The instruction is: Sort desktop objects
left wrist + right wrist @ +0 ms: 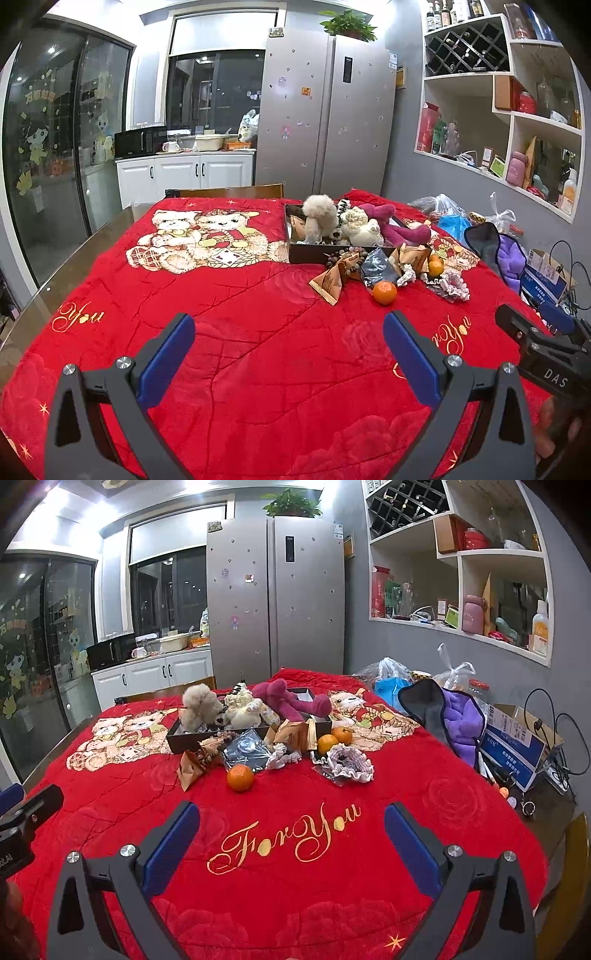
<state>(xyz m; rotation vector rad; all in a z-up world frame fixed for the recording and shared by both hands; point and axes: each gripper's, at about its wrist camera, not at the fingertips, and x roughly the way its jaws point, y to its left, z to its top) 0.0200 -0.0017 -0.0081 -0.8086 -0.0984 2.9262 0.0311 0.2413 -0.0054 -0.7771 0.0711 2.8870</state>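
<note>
A dark shallow box [295,251] [177,740] on the red blanket holds several plush toys: a beige one [319,218] [199,705], a cream one [364,227] [242,709] and a magenta one [397,223] [291,701]. In front lie an orange [384,292] [240,777], two more oranges [334,740], brown snack packets [328,282] [192,766], a clear bag [245,751] and crocheted pieces [347,764]. My left gripper [288,338] and right gripper [291,825] are open, empty, well short of the pile.
Plastic bags [391,675], a purple and grey cloth [454,716] and a blue-white carton [517,746] crowd the table's right side. A chair back [229,192] stands at the far edge. The right gripper's body [543,350] shows in the left wrist view.
</note>
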